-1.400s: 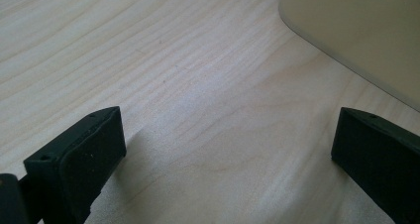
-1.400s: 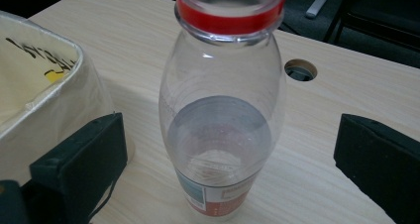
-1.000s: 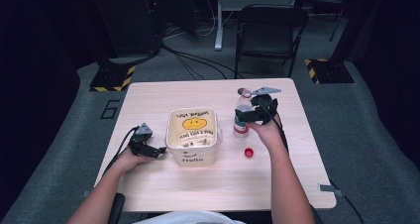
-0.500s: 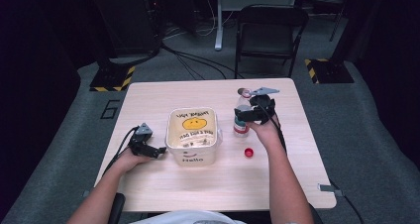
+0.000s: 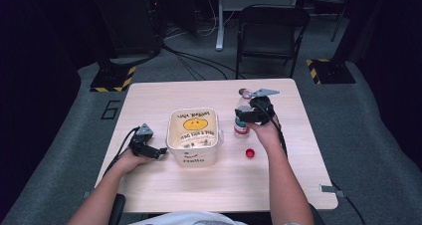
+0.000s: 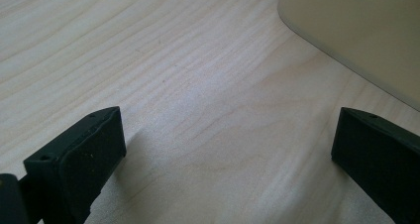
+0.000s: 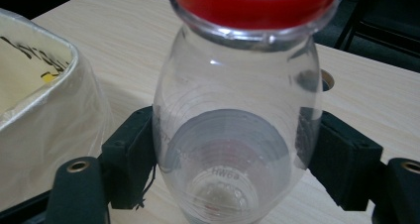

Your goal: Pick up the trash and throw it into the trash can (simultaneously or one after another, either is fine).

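A clear plastic bottle point(image 5: 242, 128) with a red neck ring stands upright on the table, just right of the cream bin point(image 5: 193, 158). My right gripper point(image 5: 248, 115) is shut on the bottle's body. In the right gripper view both black pads point(image 7: 130, 157) press the bottle point(image 7: 233, 120) from either side, and its mouth has no cap. A red cap point(image 5: 250, 153) lies on the table near the right wrist. My left gripper point(image 5: 149, 149) rests on the table left of the bin. In the left gripper view, the left gripper point(image 6: 223, 154) is open over bare wood.
The bin point(image 7: 34, 75) has a smiley face, printed words and a plastic liner; its corner point(image 6: 366, 30) sits close to the left jaws. The light wooden table point(image 5: 209, 93) has free room at the back and front. A black chair point(image 5: 268, 36) stands beyond the far edge.
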